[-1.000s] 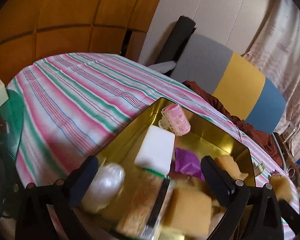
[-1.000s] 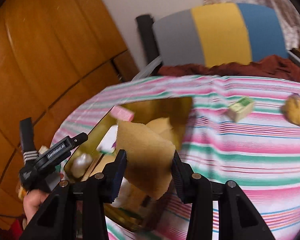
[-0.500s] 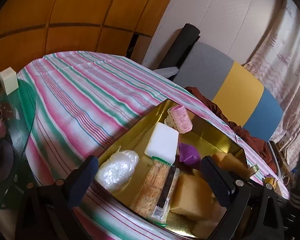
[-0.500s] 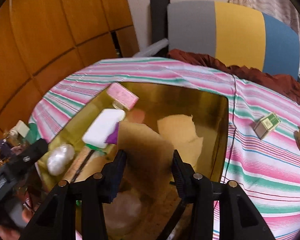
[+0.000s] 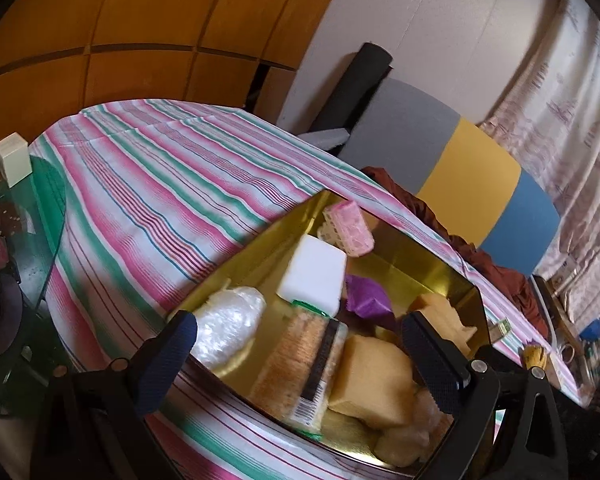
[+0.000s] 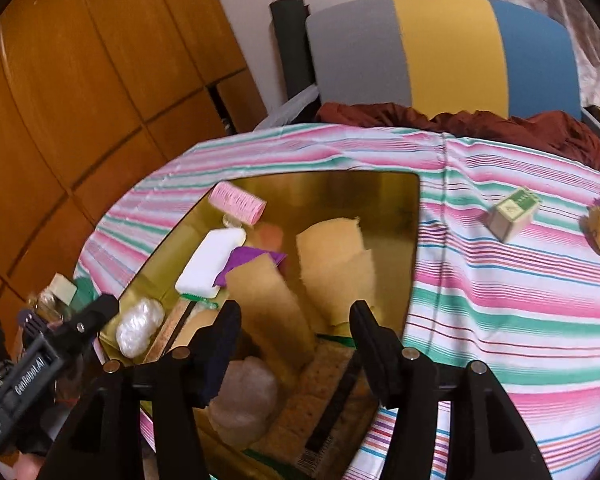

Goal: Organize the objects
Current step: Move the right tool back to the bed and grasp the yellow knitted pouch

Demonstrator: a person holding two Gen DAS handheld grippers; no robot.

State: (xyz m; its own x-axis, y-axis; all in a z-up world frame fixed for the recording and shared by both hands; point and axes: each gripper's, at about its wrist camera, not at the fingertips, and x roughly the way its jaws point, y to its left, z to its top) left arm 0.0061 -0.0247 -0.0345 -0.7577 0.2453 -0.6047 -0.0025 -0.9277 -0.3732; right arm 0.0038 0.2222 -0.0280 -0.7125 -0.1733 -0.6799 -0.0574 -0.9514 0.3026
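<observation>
Gold tray [image 6: 414, 240], two yellow sponges, right tongs [image 6: 296, 344] opening, left tongs [image 5: 300, 352] apart, empty.

- A tray [image 6: 414, 240] sits on the tabletop [image 6: 500, 300], toward its left side in the right wrist view.
- In the tray, a hair roller [image 6: 238, 202] lies at the far left corner, a flat block [image 6: 210, 266] just in front of it, and a wrapped bundle [image 6: 136, 330] nearer still by the left wall.
- A sponge piece [image 6: 332, 256] lies mid-tray, and a cracker pack [image 6: 320, 400] at the near end.
- Right of the tray, a small box [image 6: 512, 218] stands on the tabletop.
- A chair [image 6: 440, 52] stands behind the tabletop.
</observation>
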